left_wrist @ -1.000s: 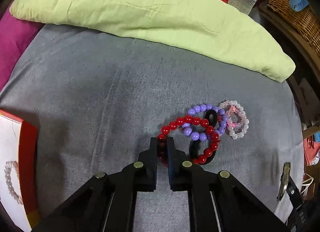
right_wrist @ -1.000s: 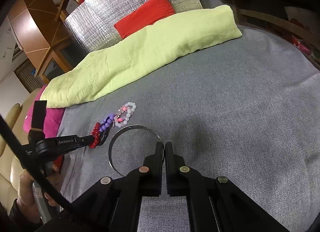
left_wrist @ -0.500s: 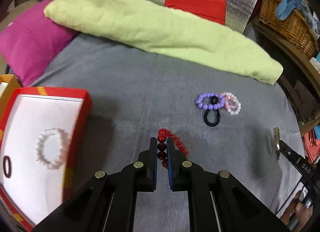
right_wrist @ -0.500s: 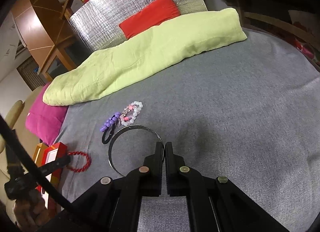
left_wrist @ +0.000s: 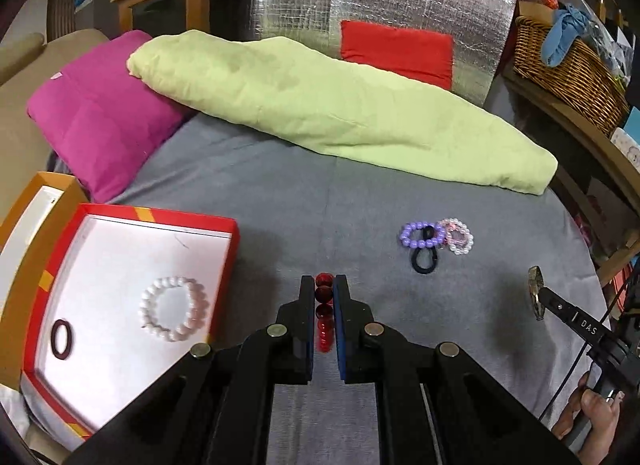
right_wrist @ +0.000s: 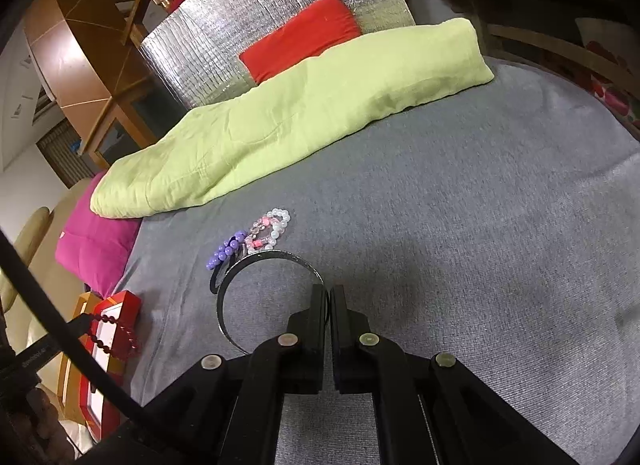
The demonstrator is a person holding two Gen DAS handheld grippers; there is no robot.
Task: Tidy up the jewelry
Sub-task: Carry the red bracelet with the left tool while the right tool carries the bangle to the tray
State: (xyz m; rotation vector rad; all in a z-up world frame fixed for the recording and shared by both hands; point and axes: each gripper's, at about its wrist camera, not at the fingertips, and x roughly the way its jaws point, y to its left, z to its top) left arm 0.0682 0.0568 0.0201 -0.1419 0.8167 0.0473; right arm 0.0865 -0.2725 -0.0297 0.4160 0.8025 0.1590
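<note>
A grey bed cover [left_wrist: 280,201] carries a red-rimmed box [left_wrist: 132,297], with a white bead bracelet [left_wrist: 174,308] inside. Beside the box, the left gripper [left_wrist: 324,289] has its fingers pinching a red bead bracelet [left_wrist: 323,305] in the air. The right gripper [right_wrist: 329,297], fingers pressed together, grips a silver bangle [right_wrist: 256,285] near a purple bead bracelet [left_wrist: 422,235].

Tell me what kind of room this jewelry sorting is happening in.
Most likely a lived-in home room, on a bed or wide sofa: a grey fabric surface with a magenta cushion and green pillow, plus a wicker basket alongside.
</note>
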